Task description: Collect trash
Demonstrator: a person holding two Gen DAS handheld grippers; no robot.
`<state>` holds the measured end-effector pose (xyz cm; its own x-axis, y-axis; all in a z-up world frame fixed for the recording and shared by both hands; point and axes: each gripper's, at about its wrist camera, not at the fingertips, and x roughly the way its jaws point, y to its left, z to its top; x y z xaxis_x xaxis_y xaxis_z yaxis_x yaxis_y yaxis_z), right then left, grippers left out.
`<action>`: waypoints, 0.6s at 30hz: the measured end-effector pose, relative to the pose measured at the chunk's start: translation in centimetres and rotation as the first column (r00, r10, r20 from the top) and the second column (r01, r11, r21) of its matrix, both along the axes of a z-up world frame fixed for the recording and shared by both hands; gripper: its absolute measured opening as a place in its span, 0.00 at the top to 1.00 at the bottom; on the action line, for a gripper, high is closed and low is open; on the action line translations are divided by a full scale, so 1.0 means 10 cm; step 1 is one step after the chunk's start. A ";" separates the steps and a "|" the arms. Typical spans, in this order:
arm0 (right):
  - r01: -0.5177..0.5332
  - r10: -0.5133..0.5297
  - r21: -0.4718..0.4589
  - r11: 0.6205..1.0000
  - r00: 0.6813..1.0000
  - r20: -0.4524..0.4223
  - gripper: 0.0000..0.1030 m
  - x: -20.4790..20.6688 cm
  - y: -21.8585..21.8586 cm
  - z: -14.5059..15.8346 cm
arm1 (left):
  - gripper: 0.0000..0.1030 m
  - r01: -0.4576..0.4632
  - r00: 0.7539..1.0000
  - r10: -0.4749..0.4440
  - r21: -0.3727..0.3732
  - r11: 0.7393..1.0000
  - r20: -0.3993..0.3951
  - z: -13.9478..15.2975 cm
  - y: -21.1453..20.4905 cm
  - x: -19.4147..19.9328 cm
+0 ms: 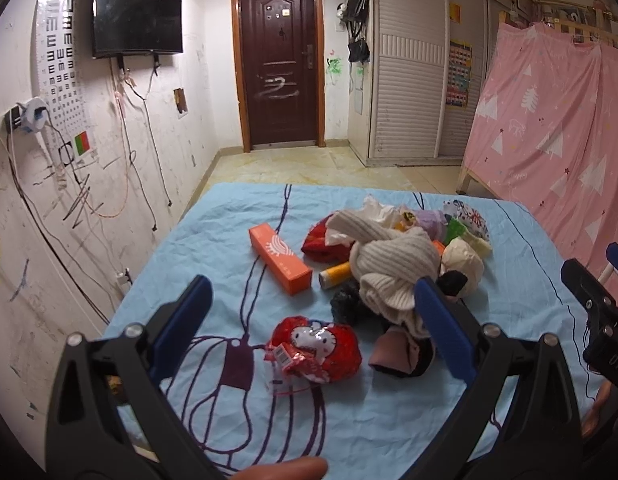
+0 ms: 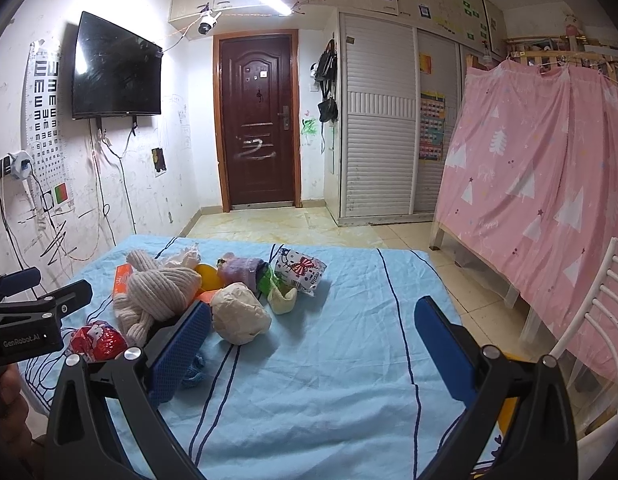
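A light-blue cloth [image 1: 213, 248] covers the table, and a heap of clothes and trash lies on it. In the left wrist view a red cartoon-cat wrapper [image 1: 315, 350] lies between my wide-open left gripper [image 1: 311, 300] fingers, just ahead of them. An orange box [image 1: 279, 258], a yellow tube [image 1: 335, 274], a cream knit garment [image 1: 393, 268] and a black crumpled bag [image 1: 347, 306] sit beyond. In the right wrist view my right gripper [image 2: 313, 312] stands open above bare cloth, with a crumpled beige paper ball [image 2: 239, 314] near its left finger. A white cartoon-print wrapper [image 2: 301, 270] lies farther back.
A pink curtain [image 2: 529, 184] hangs over a wooden bed frame at the right. A white chair back [image 2: 589, 320] stands at the right table edge. A wall with cables and a TV [image 1: 137, 8] runs along the left. Tiled floor leads to a dark door [image 1: 279, 60].
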<state>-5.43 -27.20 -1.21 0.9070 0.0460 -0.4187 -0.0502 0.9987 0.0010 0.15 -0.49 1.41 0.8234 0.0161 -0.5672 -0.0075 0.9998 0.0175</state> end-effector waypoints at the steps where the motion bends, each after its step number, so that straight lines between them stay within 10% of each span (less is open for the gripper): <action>1: 0.000 0.000 0.000 1.000 1.000 0.000 0.08 0.00 0.00 0.00 | 0.06 0.000 1.000 0.000 0.000 1.000 0.000 0.00 0.00 0.00; 18: -0.006 0.006 -0.012 1.000 1.000 0.009 0.08 0.02 0.03 0.02 | 0.06 -0.003 1.000 0.003 0.005 1.000 -0.004 -0.03 0.00 0.02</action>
<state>-5.21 -26.91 -0.99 0.9104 0.0463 -0.4112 -0.0562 0.9983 -0.0119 0.33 -0.52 1.15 0.8210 0.0213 -0.5705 -0.0100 0.9997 0.0229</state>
